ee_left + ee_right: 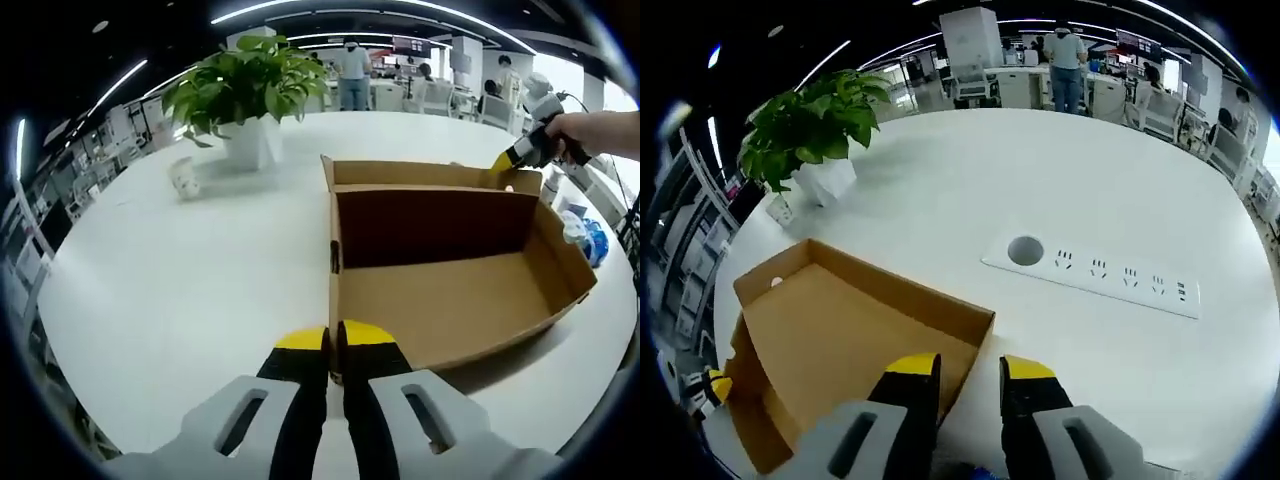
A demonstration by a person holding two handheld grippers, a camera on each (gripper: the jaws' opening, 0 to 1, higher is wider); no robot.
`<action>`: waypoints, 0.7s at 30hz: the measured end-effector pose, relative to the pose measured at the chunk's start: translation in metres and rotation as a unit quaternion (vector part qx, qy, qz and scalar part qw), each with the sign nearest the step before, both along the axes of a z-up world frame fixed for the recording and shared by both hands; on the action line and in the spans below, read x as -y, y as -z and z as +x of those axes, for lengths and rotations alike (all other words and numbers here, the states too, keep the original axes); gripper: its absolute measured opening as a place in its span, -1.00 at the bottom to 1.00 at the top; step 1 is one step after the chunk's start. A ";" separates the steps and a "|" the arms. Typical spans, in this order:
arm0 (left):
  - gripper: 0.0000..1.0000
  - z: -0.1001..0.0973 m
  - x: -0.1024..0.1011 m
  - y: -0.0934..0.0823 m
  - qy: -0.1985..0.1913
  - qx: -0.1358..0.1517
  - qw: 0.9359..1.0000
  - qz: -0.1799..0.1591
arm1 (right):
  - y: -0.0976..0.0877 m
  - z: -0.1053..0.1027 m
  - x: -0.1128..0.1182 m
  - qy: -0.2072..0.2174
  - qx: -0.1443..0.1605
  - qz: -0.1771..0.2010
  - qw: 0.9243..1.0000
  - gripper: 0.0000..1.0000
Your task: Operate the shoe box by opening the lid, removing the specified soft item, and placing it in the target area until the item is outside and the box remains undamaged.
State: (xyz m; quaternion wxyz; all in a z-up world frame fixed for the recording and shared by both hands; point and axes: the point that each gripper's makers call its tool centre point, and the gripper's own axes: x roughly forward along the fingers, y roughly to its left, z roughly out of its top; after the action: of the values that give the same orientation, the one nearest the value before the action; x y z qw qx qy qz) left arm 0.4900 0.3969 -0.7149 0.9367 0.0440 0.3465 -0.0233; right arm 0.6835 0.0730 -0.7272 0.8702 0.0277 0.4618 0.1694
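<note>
An open cardboard shoe box [450, 300] lies on the white table, and its brown floor is bare. My left gripper [333, 338] is shut on the box's near corner wall, which runs up between the yellow tips. At the far corner, a hand holds my right gripper [510, 158] against the rim. In the right gripper view that gripper [970, 368] stands open astride the box [830, 340] wall, one jaw inside and one outside. The left gripper's [715, 388] yellow tip peeks in at the box's other end. A blue and white bundle [588, 240] lies just past the box's right end.
A potted plant [245, 85] [810, 120] stands on the round white table [180, 290], with a small white object [185, 178] beside it. A white power strip [1090, 275] is set into the tabletop beyond the box. People stand among desks in the background.
</note>
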 end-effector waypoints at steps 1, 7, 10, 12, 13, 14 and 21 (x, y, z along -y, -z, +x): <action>-0.96 0.000 0.000 0.000 0.000 0.002 1.000 0.002 | 0.000 0.000 -0.004 0.002 -0.001 0.012 1.000 -0.62; -0.96 -0.001 0.000 0.000 -0.001 0.004 1.000 -0.001 | 0.006 -0.002 -0.008 0.002 -0.008 0.007 1.000 -0.61; -0.96 -0.001 -0.001 0.000 0.000 0.004 1.000 -0.002 | 0.013 0.001 -0.006 0.010 -0.009 0.004 1.000 -0.64; -0.96 0.000 -0.001 0.000 -0.001 0.003 1.000 -0.003 | 0.016 -0.004 -0.008 0.010 -0.021 0.002 1.000 -0.74; -0.96 0.000 -0.001 0.000 -0.001 0.003 1.000 -0.003 | 0.016 -0.004 -0.008 0.010 -0.019 0.001 1.000 -0.83; -0.96 0.000 -0.001 0.001 -0.001 0.004 1.000 -0.004 | 0.014 -0.004 -0.008 0.016 -0.015 0.000 1.000 -0.84; -0.96 0.000 -0.002 0.001 0.000 0.003 1.000 -0.006 | 0.009 -0.004 -0.006 0.019 0.005 -0.023 1.000 -0.97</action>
State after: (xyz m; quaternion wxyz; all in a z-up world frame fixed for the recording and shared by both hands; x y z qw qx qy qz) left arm 0.4896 0.3986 -0.7163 0.9380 0.0388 0.3436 -0.0248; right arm 0.6795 0.0790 -0.7358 0.8758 0.0153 0.4611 0.1420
